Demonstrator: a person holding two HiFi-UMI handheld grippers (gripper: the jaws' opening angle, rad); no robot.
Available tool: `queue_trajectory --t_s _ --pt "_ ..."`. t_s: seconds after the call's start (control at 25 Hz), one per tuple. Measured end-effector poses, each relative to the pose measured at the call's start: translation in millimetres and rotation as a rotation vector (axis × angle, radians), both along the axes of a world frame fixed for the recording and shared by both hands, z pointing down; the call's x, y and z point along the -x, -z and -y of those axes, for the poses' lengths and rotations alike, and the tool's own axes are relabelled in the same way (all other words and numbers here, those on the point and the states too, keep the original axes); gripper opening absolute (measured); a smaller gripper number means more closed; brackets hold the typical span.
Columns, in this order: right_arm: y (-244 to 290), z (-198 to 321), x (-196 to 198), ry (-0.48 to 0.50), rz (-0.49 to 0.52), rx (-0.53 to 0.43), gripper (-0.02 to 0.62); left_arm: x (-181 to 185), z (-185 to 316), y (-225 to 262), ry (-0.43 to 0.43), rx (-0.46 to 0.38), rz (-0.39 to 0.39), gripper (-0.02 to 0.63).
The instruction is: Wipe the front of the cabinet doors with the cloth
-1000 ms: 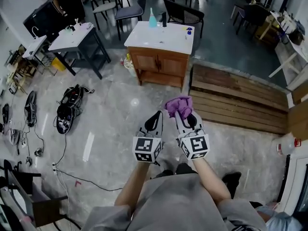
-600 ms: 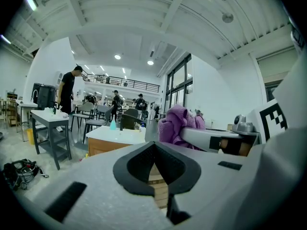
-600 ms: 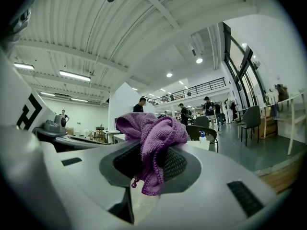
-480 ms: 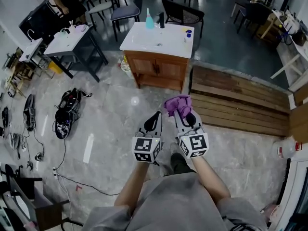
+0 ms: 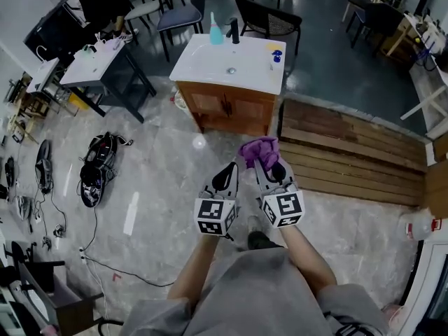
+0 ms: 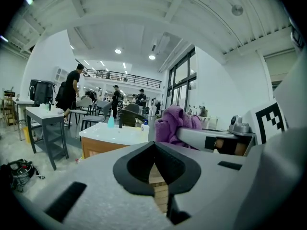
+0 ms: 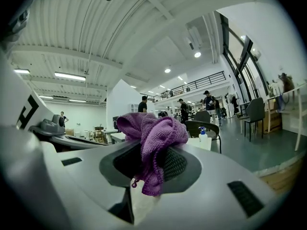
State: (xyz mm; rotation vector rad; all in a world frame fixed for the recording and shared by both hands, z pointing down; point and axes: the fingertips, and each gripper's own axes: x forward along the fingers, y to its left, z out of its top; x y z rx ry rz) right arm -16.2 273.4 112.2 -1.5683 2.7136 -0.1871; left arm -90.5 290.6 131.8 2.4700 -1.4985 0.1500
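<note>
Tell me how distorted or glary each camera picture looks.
Head view: sharp, edges bowed, one light reflection on the floor before the wooden cabinet. Left gripper view: heavy fisheye, black corners. Right gripper view: same fisheye; purple cloth crisp, ceiling lights blown out.

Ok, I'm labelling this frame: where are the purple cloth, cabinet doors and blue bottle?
purple cloth [image 5: 257,149]: head view, its bunched top.
cabinet doors [image 5: 207,103]: head view, left door's panel.
blue bottle [image 5: 216,36]: head view, its body.

A white-topped table [image 5: 84,65] stands at upper left, what may be a black bag [image 5: 96,166] on the floor below it, a teal bottle [image 5: 216,31] and black chair [image 5: 269,21] at top centre, wooden planking [image 5: 350,149] at right.
</note>
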Motion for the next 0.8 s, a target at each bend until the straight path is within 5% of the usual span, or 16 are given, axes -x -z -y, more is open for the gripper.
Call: queue_trajectory --t_s 0.8 --pt "-33.8 121.4 -11.0 0.040 0.057 0.083 0.095 -10.7 118.6 -26.9 0.048 0.068 0.050 0.008"
